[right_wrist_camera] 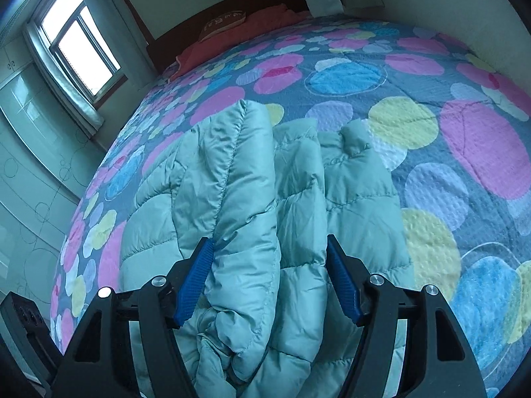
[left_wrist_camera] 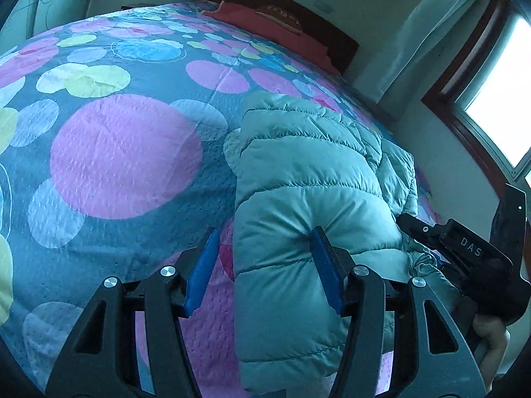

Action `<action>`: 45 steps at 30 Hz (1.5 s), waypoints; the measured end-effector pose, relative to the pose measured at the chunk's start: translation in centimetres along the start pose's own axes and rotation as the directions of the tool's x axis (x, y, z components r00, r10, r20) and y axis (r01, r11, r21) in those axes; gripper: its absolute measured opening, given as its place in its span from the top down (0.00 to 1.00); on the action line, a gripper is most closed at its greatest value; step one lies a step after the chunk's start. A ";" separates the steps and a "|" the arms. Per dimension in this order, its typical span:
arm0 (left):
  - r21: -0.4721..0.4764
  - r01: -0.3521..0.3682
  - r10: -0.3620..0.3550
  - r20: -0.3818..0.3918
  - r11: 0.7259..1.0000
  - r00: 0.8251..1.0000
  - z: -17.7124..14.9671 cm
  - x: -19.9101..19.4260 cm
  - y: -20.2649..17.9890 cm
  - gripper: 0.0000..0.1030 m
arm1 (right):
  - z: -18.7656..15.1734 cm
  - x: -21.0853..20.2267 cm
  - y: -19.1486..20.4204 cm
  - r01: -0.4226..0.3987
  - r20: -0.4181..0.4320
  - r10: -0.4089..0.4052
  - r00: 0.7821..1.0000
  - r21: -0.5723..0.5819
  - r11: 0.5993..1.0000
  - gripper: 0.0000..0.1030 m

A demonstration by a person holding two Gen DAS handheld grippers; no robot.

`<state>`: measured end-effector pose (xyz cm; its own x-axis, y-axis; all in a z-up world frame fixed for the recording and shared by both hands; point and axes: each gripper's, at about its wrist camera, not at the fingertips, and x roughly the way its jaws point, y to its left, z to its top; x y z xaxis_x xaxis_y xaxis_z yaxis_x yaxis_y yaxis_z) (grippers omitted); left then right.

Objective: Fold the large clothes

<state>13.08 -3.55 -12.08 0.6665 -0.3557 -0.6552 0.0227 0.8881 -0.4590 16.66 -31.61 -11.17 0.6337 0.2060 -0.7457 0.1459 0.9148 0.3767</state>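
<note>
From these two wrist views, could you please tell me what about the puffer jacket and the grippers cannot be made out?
- Puffer jacket near end: cut off by the bottom edge in the right wrist view, so the hem or collar is unseen.
- Jacket front, zipper and sleeves: hidden by its own folds in both views.
- Right gripper fingertips in the left wrist view: buried behind the jacket.
- Writing on the pillow: too small to read.
- Left gripper contact with the fabric: unclear.

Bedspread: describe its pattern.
The bedspread is blue-grey with overlapping pink, yellow and blue circles; clearest in the right wrist view.
</note>
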 end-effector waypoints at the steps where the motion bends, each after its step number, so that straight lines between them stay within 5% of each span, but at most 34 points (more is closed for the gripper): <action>1: 0.002 0.004 -0.004 0.000 1.000 1.000 0.0 0.0 -0.1 0.45 | -0.2 0.2 -0.1 -0.017 -0.005 0.017 1.000 0.005 1.000 0.61; 2: 0.006 0.005 -0.005 0.003 1.000 1.000 0.2 -0.1 -0.3 0.45 | -0.3 0.4 0.0 -0.037 -0.015 0.037 0.999 0.003 0.999 0.74; 5: 0.020 0.024 -0.025 0.021 1.000 0.999 0.6 -0.8 -0.9 0.45 | 0.0 -0.9 0.1 -0.051 0.011 0.051 0.999 -0.010 0.999 0.89; 11: 0.069 0.045 -0.046 0.009 0.997 0.999 0.4 -0.4 -2.8 0.45 | 0.2 -2.8 -2.6 0.010 0.053 -0.010 0.999 -0.007 1.000 0.93; 17: 0.106 0.040 -0.034 -0.057 0.994 0.998 -0.8 2.2 -4.6 0.39 | -1.6 0.0 -7.0 0.065 -0.009 -0.064 0.998 0.050 0.997 0.97; 22: 0.170 0.019 -0.008 -0.065 0.985 0.998 -1.6 3.8 -5.4 0.39 | -2.0 1.0 -7.6 0.093 -0.012 -0.092 0.996 0.048 0.995 0.98; 31: 0.128 0.052 -0.044 -0.062 0.990 0.997 -1.5 3.3 -4.6 0.39 | -1.8 -1.2 -8.3 0.014 -0.012 -0.013 1.000 0.139 0.990 0.93; 35: 0.113 0.061 -0.054 -0.063 0.992 0.997 -1.4 3.2 -4.4 0.39 | -2.7 -2.9 -8.4 -0.045 -0.008 0.047 0.999 0.181 0.982 0.59; 43: 0.124 0.050 -0.043 -0.061 0.991 0.997 -1.6 3.3 -4.6 0.39 | -4.4 -3.4 -8.0 -0.091 -0.040 0.101 0.994 0.196 0.976 0.58; 45: 0.124 0.051 -0.043 -0.062 0.991 0.997 -1.6 3.3 -4.6 0.39 | -4.5 -3.1 -7.6 -0.088 -0.040 0.096 0.995 0.181 0.979 0.70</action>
<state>14.00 -9.25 -13.06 0.6175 -0.4113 -0.6705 0.1487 0.8981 -0.4139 10.11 -37.66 -14.19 0.6143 0.3068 -0.7270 0.2252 0.8149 0.5341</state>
